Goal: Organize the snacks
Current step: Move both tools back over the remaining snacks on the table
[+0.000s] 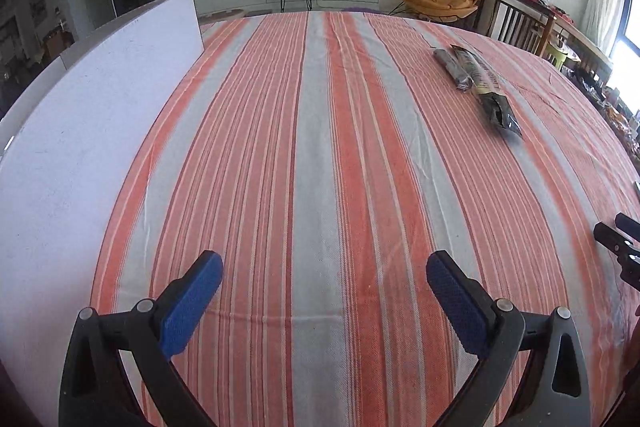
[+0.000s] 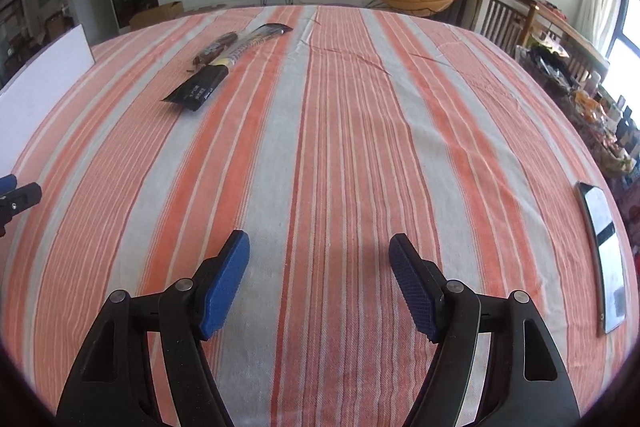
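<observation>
Two long snack packets lie side by side on the striped tablecloth. The dark brown one (image 1: 453,69) (image 2: 215,48) is shorter. The longer black-and-yellow one (image 1: 486,89) (image 2: 224,67) lies beside it, touching it. In the left wrist view they are far ahead on the right; in the right wrist view far ahead on the left. My left gripper (image 1: 324,269) is open and empty above the cloth. My right gripper (image 2: 320,247) is open and empty too. Each gripper shows at the edge of the other's view: the right gripper (image 1: 618,247), the left gripper (image 2: 16,199).
A white board (image 1: 92,131) (image 2: 44,75) stands along the table's left side. A phone (image 2: 604,251) lies at the table's right edge. The red-and-grey striped cloth (image 1: 320,147) covers the table. Chairs and a cluttered side table stand to the right.
</observation>
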A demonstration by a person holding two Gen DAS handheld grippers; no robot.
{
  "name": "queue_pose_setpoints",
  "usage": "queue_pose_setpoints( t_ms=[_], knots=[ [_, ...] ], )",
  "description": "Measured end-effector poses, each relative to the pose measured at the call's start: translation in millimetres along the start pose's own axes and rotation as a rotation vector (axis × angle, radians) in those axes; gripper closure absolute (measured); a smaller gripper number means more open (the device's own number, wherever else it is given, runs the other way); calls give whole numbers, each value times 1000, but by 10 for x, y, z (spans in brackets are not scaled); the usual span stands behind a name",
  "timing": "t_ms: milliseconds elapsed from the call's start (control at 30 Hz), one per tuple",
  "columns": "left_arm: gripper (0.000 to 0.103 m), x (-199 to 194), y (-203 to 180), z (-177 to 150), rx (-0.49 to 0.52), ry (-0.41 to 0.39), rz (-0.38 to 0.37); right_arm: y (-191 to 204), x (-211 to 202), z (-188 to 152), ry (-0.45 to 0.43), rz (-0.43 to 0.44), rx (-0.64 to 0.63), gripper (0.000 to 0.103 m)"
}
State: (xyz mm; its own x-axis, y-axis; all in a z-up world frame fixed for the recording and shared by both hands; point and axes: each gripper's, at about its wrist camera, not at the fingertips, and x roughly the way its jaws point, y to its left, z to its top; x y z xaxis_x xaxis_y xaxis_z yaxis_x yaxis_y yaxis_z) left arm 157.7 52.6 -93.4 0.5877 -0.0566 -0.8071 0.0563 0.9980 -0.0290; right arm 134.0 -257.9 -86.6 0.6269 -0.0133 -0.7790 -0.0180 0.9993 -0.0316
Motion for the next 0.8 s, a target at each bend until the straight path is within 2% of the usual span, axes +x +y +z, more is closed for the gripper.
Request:
queue_pose_setpoints(
  t_ms=[100,367,433,500,567,667,733,800],
  knots=[
    [2,49,-3,-15,0,0,30,-55,16,-4,9,4,29,21],
    [0,70,7,-26,3,7,23,-61,27,-15,17,-2,43,14],
    [0,106,-4,57,13,47,6,-62,29,-13,18,-2,44,13],
    [1,169,-81,280,12,91,-52,-61,27,-15,17,-2,43,13],
    [1,149,-216,594,12,67,-115,-62,30,-13,18,-1,43,12],
    [2,242,-503,1135,29,45,-166,-63,42,-14,19,2,43,11],
    [13,374,-711,1462,42,31,-177,-60,43,-17,19,2,43,11],
    [18,565,-904,1717,48,40,-182,-60,45,-17,19,2,43,11]
  ],
)
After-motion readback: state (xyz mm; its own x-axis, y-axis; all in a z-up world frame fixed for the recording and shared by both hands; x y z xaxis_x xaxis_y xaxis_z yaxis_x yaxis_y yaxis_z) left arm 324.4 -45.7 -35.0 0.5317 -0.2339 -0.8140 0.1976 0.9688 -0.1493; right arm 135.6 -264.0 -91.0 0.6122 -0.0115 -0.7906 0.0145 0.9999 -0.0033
